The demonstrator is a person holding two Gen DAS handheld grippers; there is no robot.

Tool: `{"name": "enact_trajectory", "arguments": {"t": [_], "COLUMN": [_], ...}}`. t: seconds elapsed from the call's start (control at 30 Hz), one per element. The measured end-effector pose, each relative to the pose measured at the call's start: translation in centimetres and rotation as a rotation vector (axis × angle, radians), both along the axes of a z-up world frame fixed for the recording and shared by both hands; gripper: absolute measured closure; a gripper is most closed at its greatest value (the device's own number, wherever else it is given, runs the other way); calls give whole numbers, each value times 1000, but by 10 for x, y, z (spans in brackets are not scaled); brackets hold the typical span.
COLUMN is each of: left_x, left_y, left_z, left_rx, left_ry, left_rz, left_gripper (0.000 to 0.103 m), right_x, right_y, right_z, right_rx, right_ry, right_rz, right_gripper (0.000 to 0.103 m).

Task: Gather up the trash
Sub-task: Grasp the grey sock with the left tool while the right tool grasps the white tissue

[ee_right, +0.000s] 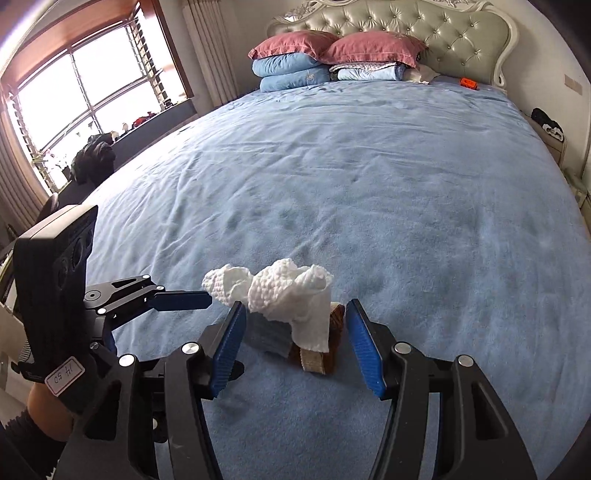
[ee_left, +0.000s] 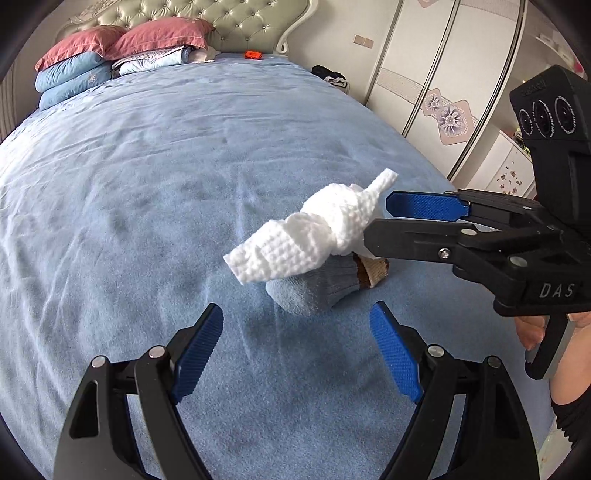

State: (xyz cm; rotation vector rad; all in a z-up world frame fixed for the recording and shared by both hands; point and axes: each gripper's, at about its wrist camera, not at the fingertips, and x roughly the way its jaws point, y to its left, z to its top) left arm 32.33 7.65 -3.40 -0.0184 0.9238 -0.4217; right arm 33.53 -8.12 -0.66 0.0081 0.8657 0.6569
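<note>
Crosswise — paper wad (ee_left: 314, 230), free end toward left tool (ee_left: 295, 347).

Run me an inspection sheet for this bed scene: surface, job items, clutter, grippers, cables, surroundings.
Surface: blue bedspread, lightly wrinkled.
Job's things: crumpled white tissue, perched on a sock.
Clutter: grey-blue sock with a brown cuff; pink pillows stacked on folded bedding at the headboard; small orange object near them; dark bundle beside the bed's far edge.
Grippers: left gripper open, holding nothing, facing the sock; right gripper open, fingers on either side of the tissue.
Cables: nothing seen.
Surroundings: tufted headboard, wardrobe, bright window.
</note>
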Motion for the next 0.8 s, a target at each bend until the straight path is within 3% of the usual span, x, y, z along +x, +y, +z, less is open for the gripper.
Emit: {"name": "enact_trajectory", "arguments": {"t": [0.2,0.23,0.27,0.3,0.37,0.5,0.8], "left_x": [11,12,14,15,16,21,35], "left_y": [-2,-3,-4,-5,-8,-19,-38], "left_z": [-3,-3,-4,-4,-4,-6,-10], "left_rx": [1,3,3,6,11,43,74], "left_ry": [12,13,15,15,13,13,6], "left_rz": [0,1,-2,-1,-16,-33,-54], "left_gripper": [22,22,22,22,22,21,19], "right_x": [24,26,26,26,22,12,11], "right_y": [3,6,9,12,12,-5,-38], "right_z": [-7,-9,-12,-15,-17,-4,10], "right_rx": [101,89,82,68,57,106,196], "right_ry": [87,97,105,119,104,37,37], "right_rz": [-4,-2,14,37,29,-10,-37], "right_gripper": [36,42,59,67,72,73,73]}}
